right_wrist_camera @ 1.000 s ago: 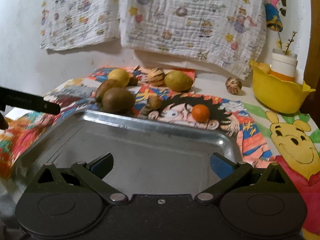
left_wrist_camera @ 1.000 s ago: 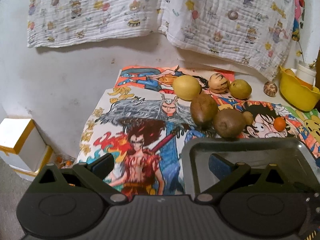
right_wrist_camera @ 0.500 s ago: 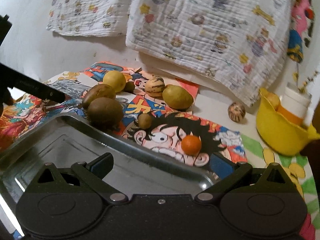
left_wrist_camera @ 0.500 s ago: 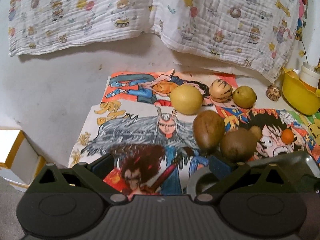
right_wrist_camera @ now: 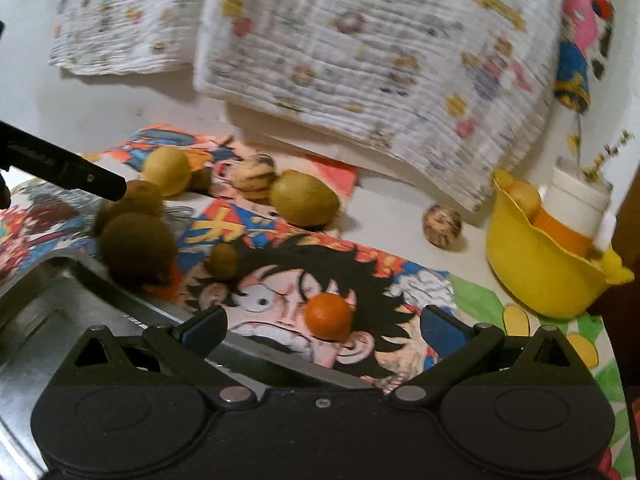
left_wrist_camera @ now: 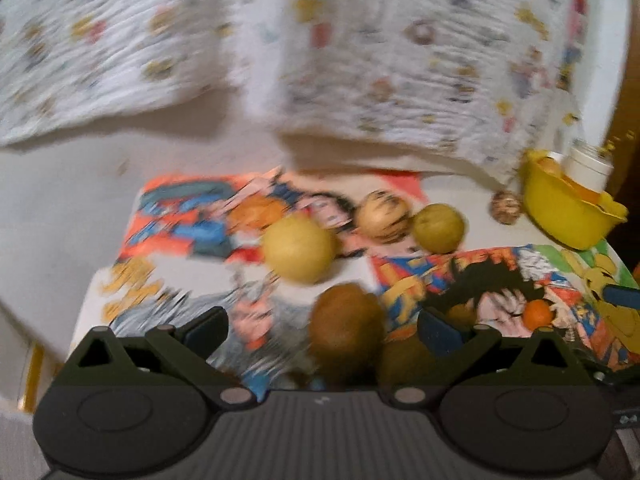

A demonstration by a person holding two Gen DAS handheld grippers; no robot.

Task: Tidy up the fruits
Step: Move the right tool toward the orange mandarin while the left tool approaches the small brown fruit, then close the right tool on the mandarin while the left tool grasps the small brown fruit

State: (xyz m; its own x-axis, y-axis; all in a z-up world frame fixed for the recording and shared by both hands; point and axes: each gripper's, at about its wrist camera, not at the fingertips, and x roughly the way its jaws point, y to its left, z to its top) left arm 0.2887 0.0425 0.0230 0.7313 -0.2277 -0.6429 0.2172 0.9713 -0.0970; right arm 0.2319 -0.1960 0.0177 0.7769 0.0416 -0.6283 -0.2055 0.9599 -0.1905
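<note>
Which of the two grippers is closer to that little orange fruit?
Right. The right gripper has the small orange fruit just ahead between its open jaws; the left gripper sits well off to its left, facing the brown fruits.

Cartoon posters (right_wrist_camera: 280, 304), hanging printed cloths (right_wrist_camera: 360, 52)

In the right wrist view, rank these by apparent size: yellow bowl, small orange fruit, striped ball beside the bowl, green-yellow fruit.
1. yellow bowl
2. green-yellow fruit
3. small orange fruit, though it lies nearest the camera
4. striped ball, clearly smallest, though farther back
</note>
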